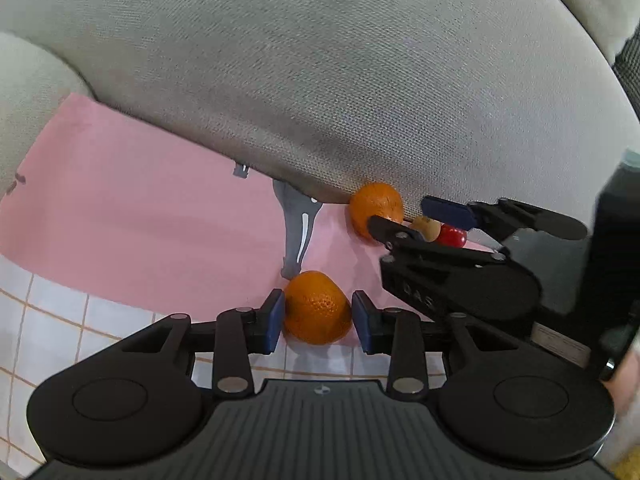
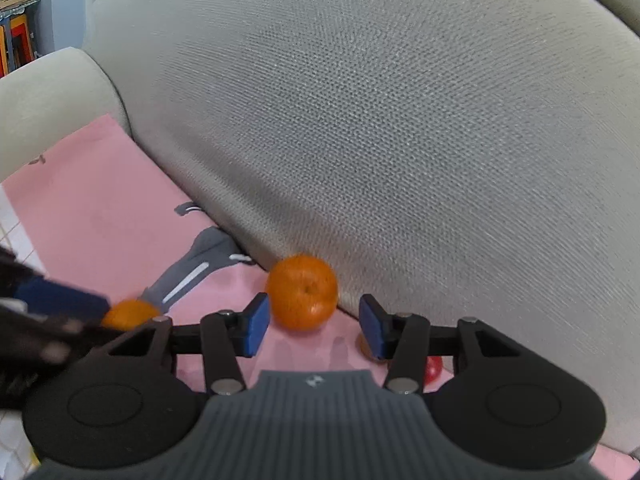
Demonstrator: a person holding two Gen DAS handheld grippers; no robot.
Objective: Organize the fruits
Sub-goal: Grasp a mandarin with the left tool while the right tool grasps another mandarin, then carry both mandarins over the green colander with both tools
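Nearest the left camera, the left gripper (image 1: 318, 316) has its blue pads pressed against both sides of an orange (image 1: 317, 308), which sits at the front edge of a pink cloth (image 1: 132, 208) spread over the seat of a grey sofa (image 1: 320, 72); white floor tiles (image 1: 52, 312) show just below that edge. A grey printed figure (image 1: 298, 228) on the cloth runs from this orange back toward the cushion. The right gripper (image 2: 314, 326) hangs with its fingers apart and nothing clamped; a second orange (image 2: 302, 291) lies just beyond the fingertips, at the back edge of the cloth and touching the sofa's back cushion. From the left camera that second orange (image 1: 376, 210) sits partly behind one finger of the right gripper (image 1: 416, 216), and between those fingers lie a small tan fruit (image 1: 427, 227) and a small red fruit (image 1: 453, 236), side by side near the cushion. In the right camera the red fruit (image 2: 434, 368) peeks out beside the right finger, and the held orange (image 2: 128, 314) shows low at the left, beside the blurred left gripper (image 2: 60, 308).
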